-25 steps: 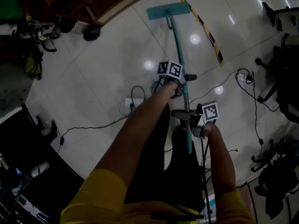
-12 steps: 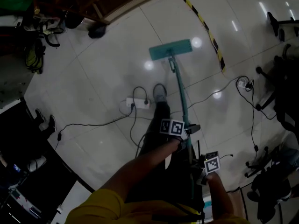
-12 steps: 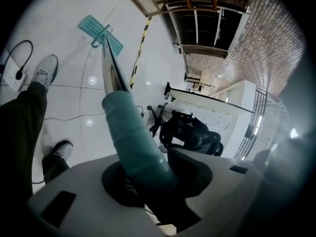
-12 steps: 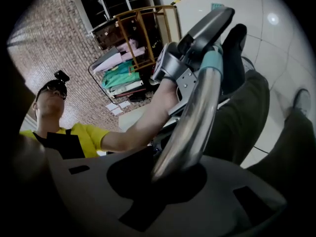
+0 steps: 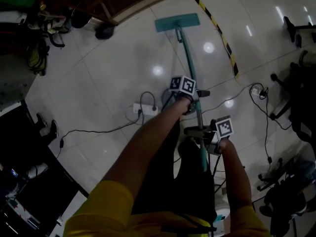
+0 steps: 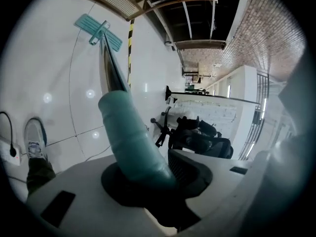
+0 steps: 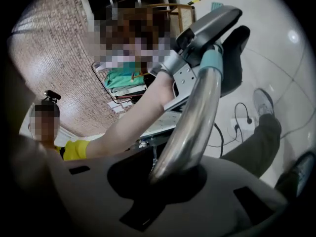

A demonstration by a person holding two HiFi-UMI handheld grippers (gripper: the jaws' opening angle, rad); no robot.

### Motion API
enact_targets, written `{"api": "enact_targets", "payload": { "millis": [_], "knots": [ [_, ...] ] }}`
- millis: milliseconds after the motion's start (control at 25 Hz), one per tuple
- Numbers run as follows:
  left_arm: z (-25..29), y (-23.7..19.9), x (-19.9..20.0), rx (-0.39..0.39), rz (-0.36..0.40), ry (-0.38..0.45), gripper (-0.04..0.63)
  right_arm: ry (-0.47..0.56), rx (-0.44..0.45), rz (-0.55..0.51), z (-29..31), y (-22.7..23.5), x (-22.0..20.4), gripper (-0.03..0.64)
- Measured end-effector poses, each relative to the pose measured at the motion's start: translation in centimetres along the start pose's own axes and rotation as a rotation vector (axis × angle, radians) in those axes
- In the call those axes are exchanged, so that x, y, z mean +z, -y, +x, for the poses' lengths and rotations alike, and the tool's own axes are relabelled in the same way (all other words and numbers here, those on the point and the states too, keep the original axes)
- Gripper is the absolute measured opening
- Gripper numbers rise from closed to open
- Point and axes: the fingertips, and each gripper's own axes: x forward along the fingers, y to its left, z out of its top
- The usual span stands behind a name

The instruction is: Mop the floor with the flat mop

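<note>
Here our left claw and right claw grip the mop handle; pad flat on floor ahead; mopped area probably unreadable.

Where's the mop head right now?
Head view, top centre: the mop head lies flat on the tile floor, just left of the yellow-black tape.
</note>
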Motion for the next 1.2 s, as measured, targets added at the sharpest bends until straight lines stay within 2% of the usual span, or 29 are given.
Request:
{"api": "enact_targets", "payload": {
  "millis": [80,160,280,440,560,680,800,880,1200],
  "knots": [
    [-0.7,0.8,1.5,-0.03,0.002,0.017,0.133,0.018,0.025,-0.004,0.5,-1.0,1.4,0.072],
    [-1.8,2.2,0.8,-0.041,0.005,0.025,0.131,0.0,0.047,-0.008,1.4,-3.2,0.5,0.089],
    [-3.5,5.4,-4.7,-0.075,-0.03,0.025,0.135,-0.071,0.035,0.034,2.0,-7.5,-5.3,0.097],
    [-6.1,11.8,-13.1,-0.089,-0.114,0.065,0.14,-0.098,0.028,0.097,0.5,-15.2,-13.4,0.098],
    [-7.5,17.0,-18.5,-0.089,-0.155,0.089,0.152,-0.115,0.068,0.127,-1.1,-21.6,-18.5,0.109],
    [-8.7,21.2,-23.5,-0.098,-0.178,0.116,0.153,-0.208,0.048,0.13,-1.9,-25.8,-24.0,0.112],
    [-9.2,24.0,-27.1,-0.1,-0.155,0.159,0.153,-0.306,0.0,0.104,-3.0,-27.6,-29.1,0.11],
    [-9.2,25.1,-28.8,-0.1,-0.141,0.189,0.153,-0.322,-0.01,0.09,-4.0,-28.2,-31.2,0.11],
    [-10.5,26.8,-30.3,-0.116,-0.09,0.263,0.156,-0.327,-0.02,0.01,-4.6,-28.8,-33.8,0.11]
  ]
}}
